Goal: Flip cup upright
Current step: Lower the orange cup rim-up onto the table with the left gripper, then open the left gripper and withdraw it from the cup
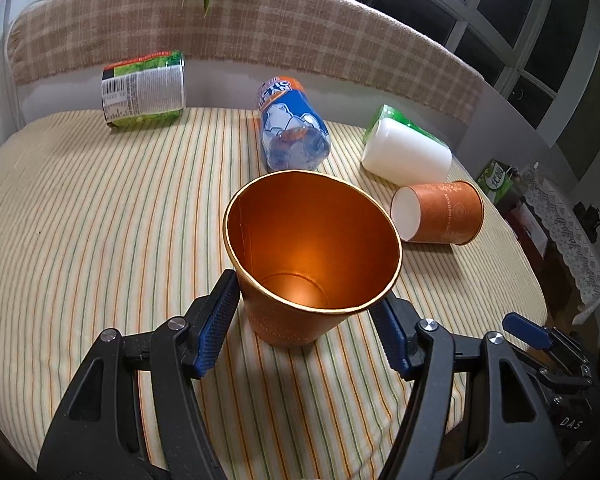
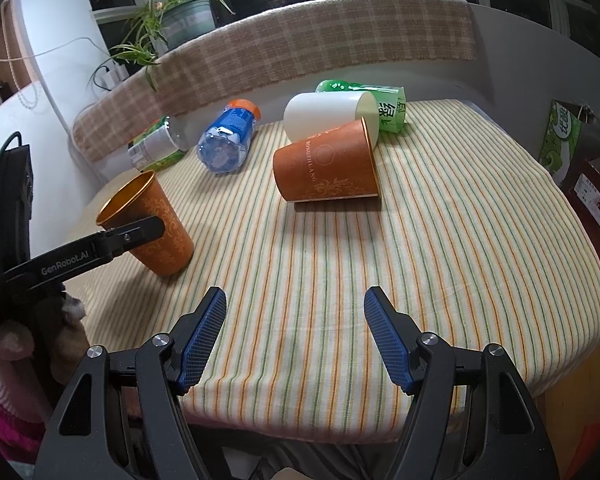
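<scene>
An orange cup (image 1: 300,264) stands mouth-up, slightly tilted, on the striped tablecloth (image 1: 80,220). My left gripper (image 1: 306,320) has its jaws around the cup's lower body, blue pads against both sides. In the right wrist view the same cup (image 2: 156,224) stands at the left with a left gripper finger (image 2: 136,234) across it. A second orange cup (image 2: 326,164) lies on its side at table centre; it also shows in the left wrist view (image 1: 440,212). My right gripper (image 2: 296,332) is open and empty over the front of the table.
A white cup (image 2: 324,114) and a green-labelled bottle (image 2: 388,106) lie on their sides at the back. A blue-labelled bottle (image 2: 228,140) and a green can (image 1: 144,88) also lie there. A plaid-covered backrest (image 2: 300,48) runs behind. The table's edge (image 2: 560,380) is at the right.
</scene>
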Tool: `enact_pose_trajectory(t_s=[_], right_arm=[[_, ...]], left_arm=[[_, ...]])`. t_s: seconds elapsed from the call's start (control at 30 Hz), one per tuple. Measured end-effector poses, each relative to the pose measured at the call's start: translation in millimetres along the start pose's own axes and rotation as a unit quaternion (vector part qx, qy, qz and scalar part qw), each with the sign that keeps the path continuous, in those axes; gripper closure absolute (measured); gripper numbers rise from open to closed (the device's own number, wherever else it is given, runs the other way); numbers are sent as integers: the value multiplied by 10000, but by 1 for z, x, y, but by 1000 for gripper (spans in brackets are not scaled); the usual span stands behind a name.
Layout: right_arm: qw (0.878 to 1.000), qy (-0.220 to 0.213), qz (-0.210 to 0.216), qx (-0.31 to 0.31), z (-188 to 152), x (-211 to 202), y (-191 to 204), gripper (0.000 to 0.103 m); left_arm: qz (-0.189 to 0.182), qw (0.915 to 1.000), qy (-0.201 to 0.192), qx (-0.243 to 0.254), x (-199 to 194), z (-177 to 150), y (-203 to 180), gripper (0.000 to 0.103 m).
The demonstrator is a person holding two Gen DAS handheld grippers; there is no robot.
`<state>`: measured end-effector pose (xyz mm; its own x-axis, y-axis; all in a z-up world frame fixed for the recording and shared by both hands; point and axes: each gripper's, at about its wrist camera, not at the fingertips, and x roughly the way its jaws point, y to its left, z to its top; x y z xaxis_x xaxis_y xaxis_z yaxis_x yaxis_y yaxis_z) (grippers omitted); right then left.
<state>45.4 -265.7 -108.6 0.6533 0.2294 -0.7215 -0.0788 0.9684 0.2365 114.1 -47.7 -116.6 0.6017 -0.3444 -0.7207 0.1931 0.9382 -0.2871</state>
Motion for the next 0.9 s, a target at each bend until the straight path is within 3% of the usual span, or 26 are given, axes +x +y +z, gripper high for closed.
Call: enact_pose_trajectory(t_s=[0.2,0.6,0.83,0.9], right_arm=[[10000,-9,7,-35,-1,-1,3,32],[9996,-221,35,-194,10,-5,16,32],[9967,-683,-38,-431,24,-16,32,32],[9945,-898,-92,-535,28,-21,38,22]], left_arm=[[2,10000,36,-19,-2,-4,2,25],[126,9999,113,-5,-16,-15,11,23],[572,9973,-455,-27,-47,-21,22,23],[686,9951,-715,-59,-60,-20,24,23]])
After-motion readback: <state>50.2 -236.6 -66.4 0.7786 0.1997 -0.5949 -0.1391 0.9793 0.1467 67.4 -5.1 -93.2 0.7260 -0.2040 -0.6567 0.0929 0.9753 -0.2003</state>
